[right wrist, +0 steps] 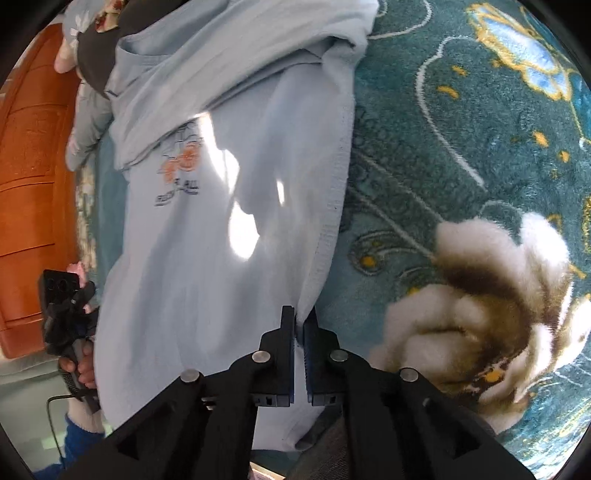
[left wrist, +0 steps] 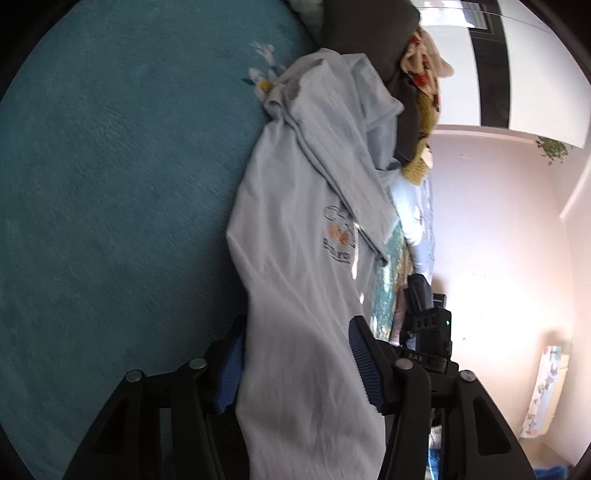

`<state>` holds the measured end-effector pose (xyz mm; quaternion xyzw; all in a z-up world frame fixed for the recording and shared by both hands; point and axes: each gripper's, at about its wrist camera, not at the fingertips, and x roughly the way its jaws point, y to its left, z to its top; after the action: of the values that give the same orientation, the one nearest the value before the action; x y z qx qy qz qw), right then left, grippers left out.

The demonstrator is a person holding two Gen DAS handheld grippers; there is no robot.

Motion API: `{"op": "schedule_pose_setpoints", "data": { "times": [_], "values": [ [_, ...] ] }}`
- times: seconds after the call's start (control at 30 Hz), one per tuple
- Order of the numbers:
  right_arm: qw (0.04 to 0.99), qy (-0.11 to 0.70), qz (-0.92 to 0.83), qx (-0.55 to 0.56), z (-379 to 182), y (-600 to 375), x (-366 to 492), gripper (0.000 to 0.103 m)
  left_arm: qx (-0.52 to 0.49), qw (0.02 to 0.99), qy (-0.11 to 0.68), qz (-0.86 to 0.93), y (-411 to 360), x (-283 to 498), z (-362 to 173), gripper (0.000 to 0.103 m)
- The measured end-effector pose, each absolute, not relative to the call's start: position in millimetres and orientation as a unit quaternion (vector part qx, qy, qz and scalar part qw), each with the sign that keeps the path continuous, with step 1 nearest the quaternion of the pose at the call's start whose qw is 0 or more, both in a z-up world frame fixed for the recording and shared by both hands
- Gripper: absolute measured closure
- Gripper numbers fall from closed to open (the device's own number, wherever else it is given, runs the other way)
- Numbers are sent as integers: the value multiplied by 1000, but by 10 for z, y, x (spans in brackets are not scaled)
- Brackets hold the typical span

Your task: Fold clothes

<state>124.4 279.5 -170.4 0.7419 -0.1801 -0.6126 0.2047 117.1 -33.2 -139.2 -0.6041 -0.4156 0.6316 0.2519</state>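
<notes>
A pale blue T-shirt [left wrist: 295,221] with a small orange and dark chest print lies lengthwise on a teal blanket [left wrist: 110,184]. My left gripper [left wrist: 297,325] has its jaws standing apart, and the shirt's lower part runs flat between the blue pads [left wrist: 231,373] without being bunched. In the right wrist view the same shirt [right wrist: 221,258] spreads up and away. There my right gripper [right wrist: 299,314] is shut on the shirt's hemmed side edge. A hand holds the left gripper [right wrist: 62,314] at the shirt's opposite edge.
A heap of other clothes, a dark garment [left wrist: 369,26] and a floral one [left wrist: 424,74], sits past the shirt's collar. An orange wooden board [right wrist: 29,184] borders the bed. The blanket carries a large white flower pattern [right wrist: 480,295]. A pink wall [left wrist: 498,221] rises beyond.
</notes>
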Motion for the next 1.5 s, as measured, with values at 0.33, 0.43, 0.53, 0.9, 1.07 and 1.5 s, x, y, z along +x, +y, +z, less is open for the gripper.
{"op": "schedule_pose_setpoints", "data": {
  "times": [0.33,0.43,0.53,0.9,1.07,1.5],
  "values": [
    [250,-321,-620,671,-1530,3058,1092,101,-535,281,-397,691,-441,1139,-987,99],
    [248,-347,-636,644,-1360,3064,892,101,-516,287,-392,706,-461,963,-884,99],
    [236,-355,-655,624,-1234,3113,620,101,-504,284,-384,719,-468,715,-814,99],
    [208,-329,-674,628,-1357,3111,54,101,-557,254,-350,709,-373,248,-1081,99],
    [195,-307,-678,638,-1419,3232,153,100,-585,216,-362,693,-504,556,-1274,92],
    [165,-230,-653,702,-1550,3150,876,71,-625,199,-404,637,-558,1206,-1497,48]
  ]
}}
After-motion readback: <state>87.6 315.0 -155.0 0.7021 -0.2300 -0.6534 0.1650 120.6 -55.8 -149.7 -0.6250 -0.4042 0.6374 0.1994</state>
